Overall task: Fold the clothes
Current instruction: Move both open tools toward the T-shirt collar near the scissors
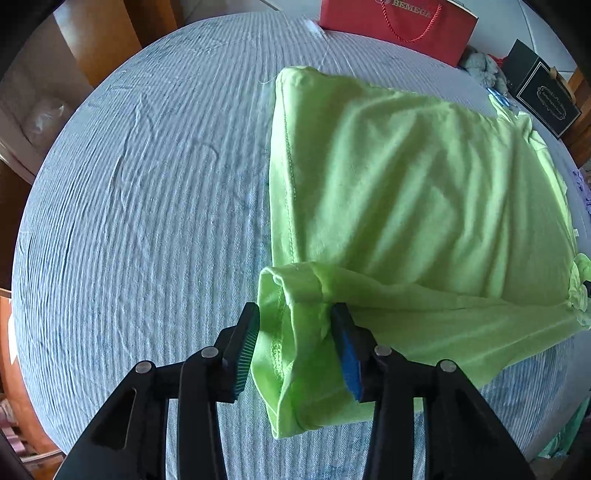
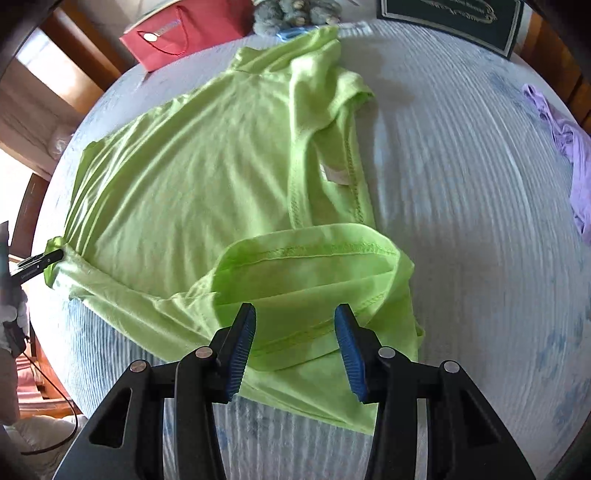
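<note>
A lime green T-shirt [image 1: 406, 192] lies on a blue-and-white striped cloth [image 1: 147, 206], its near edge folded over. My left gripper [image 1: 295, 317] is open, its fingers either side of the folded hem corner, which lies loose between them. My right gripper [image 2: 294, 317] is open, its fingers either side of a folded sleeve [image 2: 314, 266] of the same shirt [image 2: 192, 162]. The left gripper's tip [image 2: 40, 264] shows at the shirt's far left corner in the right wrist view.
A red gift bag [image 1: 399, 26] and a black box [image 1: 543, 92] stand at the far edge, with a grey plush toy [image 2: 295, 11] between them. A lilac garment [image 2: 569, 158] lies at the right. Wooden furniture [image 1: 103, 40] surrounds the table.
</note>
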`<act>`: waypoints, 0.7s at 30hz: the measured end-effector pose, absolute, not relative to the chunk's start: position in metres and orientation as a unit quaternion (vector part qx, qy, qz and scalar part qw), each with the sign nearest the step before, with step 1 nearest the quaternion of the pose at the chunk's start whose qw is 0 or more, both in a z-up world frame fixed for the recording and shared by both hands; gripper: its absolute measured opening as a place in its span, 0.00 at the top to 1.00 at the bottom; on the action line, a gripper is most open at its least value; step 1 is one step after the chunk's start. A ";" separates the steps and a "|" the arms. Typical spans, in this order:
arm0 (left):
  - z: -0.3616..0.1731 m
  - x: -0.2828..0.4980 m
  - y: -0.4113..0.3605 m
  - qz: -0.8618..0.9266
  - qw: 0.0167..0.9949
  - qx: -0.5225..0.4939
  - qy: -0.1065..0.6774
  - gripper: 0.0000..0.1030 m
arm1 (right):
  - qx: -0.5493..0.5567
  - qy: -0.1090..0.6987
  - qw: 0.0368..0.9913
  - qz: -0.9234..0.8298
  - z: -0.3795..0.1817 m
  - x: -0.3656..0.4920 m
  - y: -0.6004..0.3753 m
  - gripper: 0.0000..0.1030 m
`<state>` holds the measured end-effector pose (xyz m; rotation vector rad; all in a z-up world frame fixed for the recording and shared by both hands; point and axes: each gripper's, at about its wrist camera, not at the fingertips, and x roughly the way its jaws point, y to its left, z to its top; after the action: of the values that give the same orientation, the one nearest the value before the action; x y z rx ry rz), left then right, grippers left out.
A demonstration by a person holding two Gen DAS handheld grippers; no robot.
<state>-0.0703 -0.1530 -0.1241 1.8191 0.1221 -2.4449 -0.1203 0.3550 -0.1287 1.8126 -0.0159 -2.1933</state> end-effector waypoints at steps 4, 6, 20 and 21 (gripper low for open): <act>-0.093 -0.101 -0.163 -0.827 0.024 0.559 0.056 0.59 | 0.601 0.001 0.151 -0.785 -0.099 -0.150 0.358 0.60; -0.081 -0.125 -0.168 -0.837 0.018 0.544 0.061 0.59 | 0.578 0.004 0.155 -0.801 -0.078 -0.176 0.356 0.60; -0.121 -0.262 -0.180 -0.811 0.007 0.585 0.029 0.59 | 0.563 0.010 0.149 -0.813 -0.079 -0.384 0.309 0.36; -0.125 -0.266 -0.179 -0.808 0.007 0.588 0.028 0.59 | 0.567 0.014 0.148 -0.810 -0.084 -0.395 0.306 0.35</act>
<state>-0.2665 -0.1794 -0.1252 1.8407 0.0879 -2.5273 -0.3949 0.3060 -0.0841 1.6318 0.0393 -2.3295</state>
